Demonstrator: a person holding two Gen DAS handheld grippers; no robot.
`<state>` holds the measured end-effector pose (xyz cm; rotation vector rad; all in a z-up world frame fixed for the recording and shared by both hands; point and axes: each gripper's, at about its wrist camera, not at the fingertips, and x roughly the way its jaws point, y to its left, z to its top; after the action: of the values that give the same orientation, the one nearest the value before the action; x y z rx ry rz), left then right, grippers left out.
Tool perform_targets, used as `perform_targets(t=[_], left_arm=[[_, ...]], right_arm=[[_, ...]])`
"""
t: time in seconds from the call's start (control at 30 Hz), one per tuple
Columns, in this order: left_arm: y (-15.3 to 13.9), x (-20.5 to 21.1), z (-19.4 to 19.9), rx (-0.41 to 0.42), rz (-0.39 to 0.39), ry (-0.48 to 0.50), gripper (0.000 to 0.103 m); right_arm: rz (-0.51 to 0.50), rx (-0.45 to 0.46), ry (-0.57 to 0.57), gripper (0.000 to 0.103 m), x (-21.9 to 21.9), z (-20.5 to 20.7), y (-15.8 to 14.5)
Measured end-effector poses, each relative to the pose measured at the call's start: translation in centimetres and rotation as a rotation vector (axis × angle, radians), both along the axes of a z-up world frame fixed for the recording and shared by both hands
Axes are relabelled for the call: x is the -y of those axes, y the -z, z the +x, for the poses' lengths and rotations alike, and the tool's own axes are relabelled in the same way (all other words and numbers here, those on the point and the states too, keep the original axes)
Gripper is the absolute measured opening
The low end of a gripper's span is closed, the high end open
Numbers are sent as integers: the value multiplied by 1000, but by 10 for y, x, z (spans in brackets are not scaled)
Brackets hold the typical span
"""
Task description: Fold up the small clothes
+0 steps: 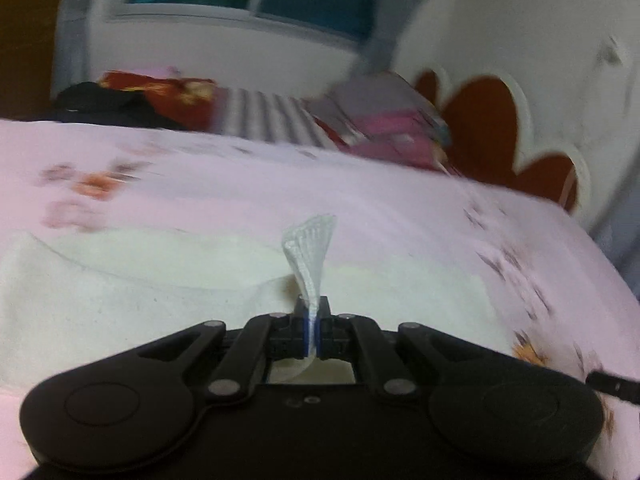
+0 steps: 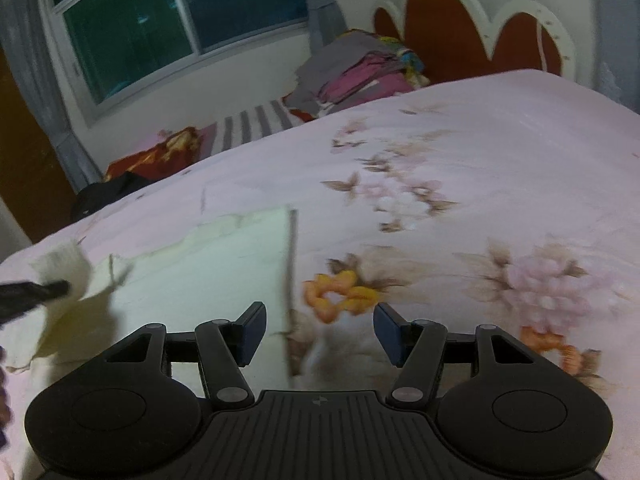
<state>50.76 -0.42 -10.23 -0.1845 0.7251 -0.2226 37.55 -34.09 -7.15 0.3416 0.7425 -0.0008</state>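
A cream small garment point(image 1: 140, 300) lies spread on the pink floral bedsheet point(image 1: 400, 220). My left gripper point(image 1: 311, 312) is shut on a white ribbed edge point(image 1: 310, 248) of it, and the strip stands up between the pads. In the right wrist view the same garment point(image 2: 224, 264) lies at lower left, its straight right edge running between the fingers of my right gripper point(image 2: 319, 328). That gripper is open just above the sheet, pinching nothing. The left gripper point(image 2: 60, 289) shows blurred at the left edge, with a lifted corner of the cloth in it.
A pile of folded clothes point(image 2: 360, 72) sits at the bed's far end by the red and white headboard point(image 2: 440, 28). A striped mattress point(image 2: 256, 124), a red floral cloth point(image 2: 160, 156) and a black item point(image 2: 108, 194) lie beyond the sheet, below a window point(image 2: 160, 20).
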Motion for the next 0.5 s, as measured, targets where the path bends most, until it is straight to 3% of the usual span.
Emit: perform_targets(t=[0.13, 0.17, 0.23, 0.27, 0.33, 0.5], left_arm=[[18, 41, 0, -44, 19, 65, 6], [24, 46, 3, -71, 23, 86, 22], [30, 57, 3, -103, 39, 117, 46], [27, 58, -6, -63, 55, 117, 60], [15, 44, -20, 12, 87, 85, 72], [-5, -29, -70, 78, 172, -95, 72]], right_arm=[[21, -12, 18, 60, 25, -10, -1], [31, -16, 18, 60, 29, -12, -2], [57, -15, 19, 60, 36, -14, -3], [74, -13, 16, 60, 38, -14, -4], [109, -11, -1, 60, 37, -12, -7], [202, -6, -107, 60, 5, 11, -9]])
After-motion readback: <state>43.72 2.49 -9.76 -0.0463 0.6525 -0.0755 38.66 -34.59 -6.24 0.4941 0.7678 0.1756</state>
